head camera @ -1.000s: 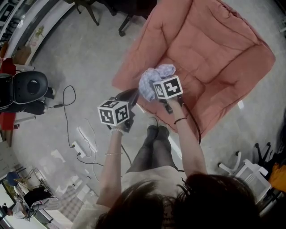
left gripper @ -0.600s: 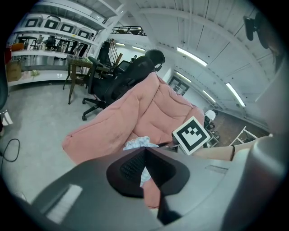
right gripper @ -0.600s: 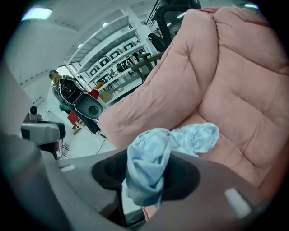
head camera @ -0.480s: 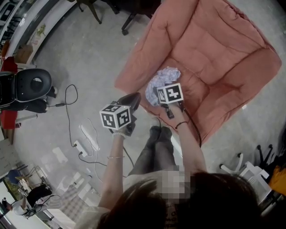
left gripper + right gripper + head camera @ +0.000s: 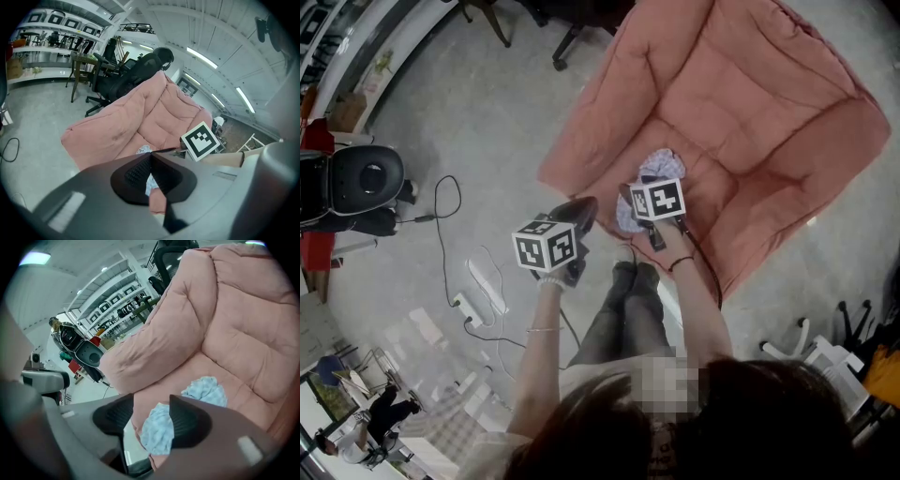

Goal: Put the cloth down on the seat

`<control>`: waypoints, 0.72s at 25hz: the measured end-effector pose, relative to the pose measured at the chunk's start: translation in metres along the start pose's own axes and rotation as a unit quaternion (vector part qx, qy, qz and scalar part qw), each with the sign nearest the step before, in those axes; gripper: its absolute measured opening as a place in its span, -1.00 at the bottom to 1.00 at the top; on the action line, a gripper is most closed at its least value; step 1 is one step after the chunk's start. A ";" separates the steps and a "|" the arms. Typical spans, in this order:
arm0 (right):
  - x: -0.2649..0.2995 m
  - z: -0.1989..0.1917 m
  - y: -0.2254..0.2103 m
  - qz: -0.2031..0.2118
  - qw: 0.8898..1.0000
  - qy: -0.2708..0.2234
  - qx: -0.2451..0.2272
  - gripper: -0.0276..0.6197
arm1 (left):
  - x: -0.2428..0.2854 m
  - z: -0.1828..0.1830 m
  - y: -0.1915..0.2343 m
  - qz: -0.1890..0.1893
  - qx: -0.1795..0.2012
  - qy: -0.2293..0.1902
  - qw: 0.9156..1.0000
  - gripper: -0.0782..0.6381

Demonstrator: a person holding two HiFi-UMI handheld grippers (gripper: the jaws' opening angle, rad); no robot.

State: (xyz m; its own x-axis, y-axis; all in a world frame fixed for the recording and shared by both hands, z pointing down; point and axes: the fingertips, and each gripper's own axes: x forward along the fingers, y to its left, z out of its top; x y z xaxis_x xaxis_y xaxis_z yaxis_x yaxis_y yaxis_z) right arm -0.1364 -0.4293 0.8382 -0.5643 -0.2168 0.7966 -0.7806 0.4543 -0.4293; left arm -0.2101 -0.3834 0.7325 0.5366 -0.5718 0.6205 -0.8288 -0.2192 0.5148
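Note:
The pale blue-white cloth [image 5: 651,167] lies crumpled on the front of the pink padded seat [image 5: 750,103], one end draped over its front edge. My right gripper [image 5: 630,194] hovers just over that end. In the right gripper view the cloth [image 5: 206,390] runs from between the jaws out onto the seat [image 5: 243,343]. The right gripper [image 5: 151,404] is opening, and its pads stand apart from the cloth. My left gripper [image 5: 579,210] hangs to the left of the seat's front corner. In its own view the left gripper [image 5: 151,157] is shut on nothing, and a bit of cloth [image 5: 143,150] shows beyond it.
A black office chair [image 5: 361,183] stands at the far left. Cables and a power strip [image 5: 473,292] lie on the grey floor beside the person's legs [image 5: 628,309]. Chair legs [image 5: 572,37] sit behind the seat, and a white frame [image 5: 825,361] is at lower right.
The cloth has gone from a raised bundle at the right gripper down onto the seat's front. The right gripper came lower and its jaws spread. The left gripper barely moved.

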 end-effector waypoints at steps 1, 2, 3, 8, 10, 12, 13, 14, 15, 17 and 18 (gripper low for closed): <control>-0.001 -0.002 0.000 0.000 1.000 0.000 0.001 -0.21 | 0.000 -0.001 -0.001 -0.001 0.000 0.001 1.000 -0.76; -0.001 -0.003 -0.001 0.000 1.000 0.000 0.001 -0.21 | 0.001 -0.002 -0.002 -0.002 0.000 0.001 1.000 -0.76; -0.003 -0.004 -0.001 0.000 1.000 -0.001 0.002 -0.21 | 0.001 -0.003 -0.003 -0.003 0.000 0.001 1.000 -0.76; -0.014 -0.003 0.005 0.010 1.000 -0.016 0.011 -0.21 | 0.002 -0.001 -0.009 -0.007 0.000 0.002 1.000 -0.76; -0.020 -0.001 0.008 0.019 0.999 -0.027 0.013 -0.21 | 0.002 0.000 -0.012 -0.009 0.000 0.000 1.000 -0.76; -0.028 0.002 0.012 0.033 0.999 -0.037 0.016 -0.21 | 0.002 0.002 -0.017 -0.013 -0.001 -0.003 1.000 -0.76; -0.033 0.003 0.014 0.041 0.998 -0.042 0.016 -0.21 | 0.001 0.003 -0.020 -0.014 -0.003 -0.004 1.000 -0.76; -0.038 0.003 0.017 0.047 0.998 -0.048 0.016 -0.21 | 0.000 0.003 -0.023 -0.016 -0.004 -0.006 1.000 -0.76; -0.043 0.005 0.020 0.053 0.997 -0.054 0.016 -0.21 | -0.001 0.004 -0.026 -0.017 -0.005 -0.008 1.000 -0.76; -0.052 0.008 0.026 0.065 0.996 -0.063 0.020 -0.21 | -0.004 0.008 -0.030 -0.018 -0.007 -0.014 1.000 -0.76; -0.056 0.009 0.028 0.071 0.995 -0.066 0.024 -0.22 | -0.006 0.008 -0.032 -0.018 -0.007 -0.016 1.000 -0.76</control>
State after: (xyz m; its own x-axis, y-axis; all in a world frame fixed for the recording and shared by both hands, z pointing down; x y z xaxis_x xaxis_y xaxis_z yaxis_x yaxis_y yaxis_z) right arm -0.1287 -0.4117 0.7775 -0.6976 -0.2659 0.6653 -0.7006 0.4474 -0.5558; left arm -0.1878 -0.3796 0.7072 0.5609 -0.5888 0.5820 -0.8064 -0.2293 0.5451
